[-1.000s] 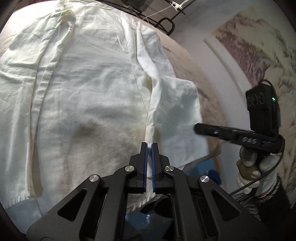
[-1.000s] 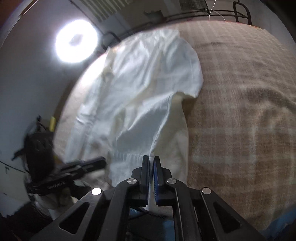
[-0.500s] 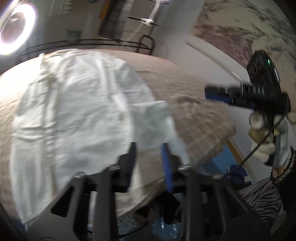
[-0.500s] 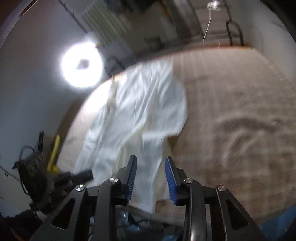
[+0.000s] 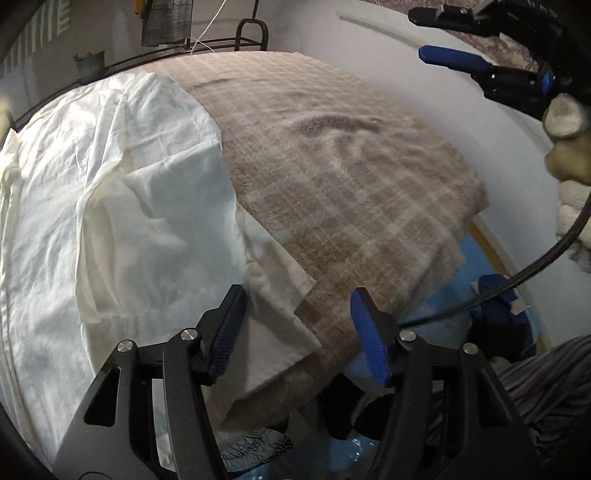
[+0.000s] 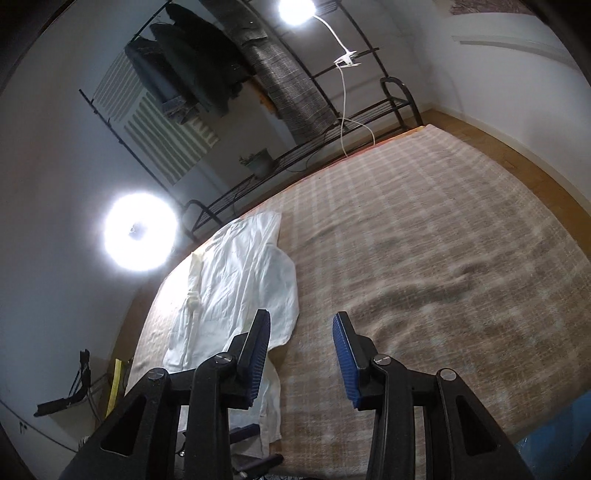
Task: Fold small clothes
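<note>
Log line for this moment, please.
left gripper: open, opening, empty | right gripper: open, empty | shirt: flat on blanket

A white shirt (image 5: 122, 206) lies spread on the plaid-blanketed bed (image 5: 351, 177).

This is a room in a home, most likely a bedroom. A bed (image 6: 461, 240) covered by a beige checked blanket (image 5: 351, 177) fills most of both views, with white walls close around it. Beyond the bed's far edge a black metal clothes rack (image 6: 332, 122) carries dark garments (image 6: 192, 62) on its rail, and a small potted plant (image 6: 258, 160) stands on its lower shelf. A ring light (image 6: 140, 232) glows near the bed's far left corner, and a clip-on lamp (image 6: 297, 11) shines from the rack. Wooden flooring (image 6: 517, 155) shows along the bed's right edge.
</note>
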Tool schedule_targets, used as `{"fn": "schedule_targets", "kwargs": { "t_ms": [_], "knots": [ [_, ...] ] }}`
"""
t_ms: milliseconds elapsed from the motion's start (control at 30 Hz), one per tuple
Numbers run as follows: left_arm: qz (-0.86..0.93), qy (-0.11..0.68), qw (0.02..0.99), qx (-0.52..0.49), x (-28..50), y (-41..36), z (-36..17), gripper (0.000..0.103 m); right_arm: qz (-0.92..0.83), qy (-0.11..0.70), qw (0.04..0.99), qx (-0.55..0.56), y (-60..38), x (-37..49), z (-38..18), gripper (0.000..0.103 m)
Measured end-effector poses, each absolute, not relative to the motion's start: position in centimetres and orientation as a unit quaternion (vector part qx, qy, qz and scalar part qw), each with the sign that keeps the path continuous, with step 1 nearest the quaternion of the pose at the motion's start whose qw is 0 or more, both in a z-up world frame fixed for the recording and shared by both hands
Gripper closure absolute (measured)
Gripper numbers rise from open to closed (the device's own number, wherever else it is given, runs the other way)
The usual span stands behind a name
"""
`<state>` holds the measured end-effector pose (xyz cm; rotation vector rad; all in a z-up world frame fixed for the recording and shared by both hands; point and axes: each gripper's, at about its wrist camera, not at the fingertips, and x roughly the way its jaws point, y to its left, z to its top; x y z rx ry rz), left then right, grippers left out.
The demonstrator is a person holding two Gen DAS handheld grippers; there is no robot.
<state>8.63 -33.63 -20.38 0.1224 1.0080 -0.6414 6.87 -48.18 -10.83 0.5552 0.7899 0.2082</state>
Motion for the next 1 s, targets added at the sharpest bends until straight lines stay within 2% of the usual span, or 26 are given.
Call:
{"fn": "schedule_targets", "kwargs": {
  "t_ms": [100,133,200,300,467,533,600,667,867,967,1000],
  "knots": [
    [-0.297,0.465,0.832,0.066,9.0,-33.9,-20.7,0.043,0.098,0.383,0.879,0.268,-48.1,7.6,-11.2,0.065],
    [-0.295,0.460,0.835,0.067,9.1,-34.0,-20.8,0.047,0.098,0.385,0.878,0.268,-48.1,7.8,-11.4,0.065],
    [-0.278,0.449,0.846,0.080,9.4,-33.9,-20.9,0.084,0.099,0.390,0.876,0.266,-47.8,8.3,-11.8,0.065],
    [-0.293,0.462,0.837,0.027,10.6,-32.2,-21.0,0.097,0.102,0.395,0.873,0.266,-47.4,9.0,-12.2,0.065],
    [-0.301,0.463,0.829,-0.092,10.7,-27.4,-19.1,0.098,0.112,0.406,0.863,0.279,-46.5,11.3,-13.4,0.063],
    [-0.294,0.453,0.833,-0.118,10.3,-26.0,-18.4,0.098,0.112,0.412,0.857,0.287,-46.1,12.6,-14.0,0.059],
    [-0.290,0.446,0.835,-0.140,10.0,-24.8,-17.8,0.098,0.112,0.421,0.851,0.295,-45.5,14.1,-14.9,0.047],
    [-0.288,0.442,0.836,-0.150,10.0,-24.3,-17.5,0.098,0.116,0.433,0.844,0.295,-44.4,16.0,-15.9,0.043],
    [-0.282,0.433,0.838,-0.174,9.9,-22.5,-16.9,0.098,0.123,0.464,0.819,0.314,-41.5,20.9,-19.1,0.044],
    [-0.281,0.431,0.837,-0.185,10.0,-21.5,-16.9,0.098,0.126,0.482,0.805,0.323,-39.7,23.1,-21.0,0.047],
    [-0.279,0.431,0.838,-0.187,10.0,-21.2,-16.9,0.098,0.126,0.488,0.801,0.323,-39.2,23.7,-21.4,0.051]
  ]
}}
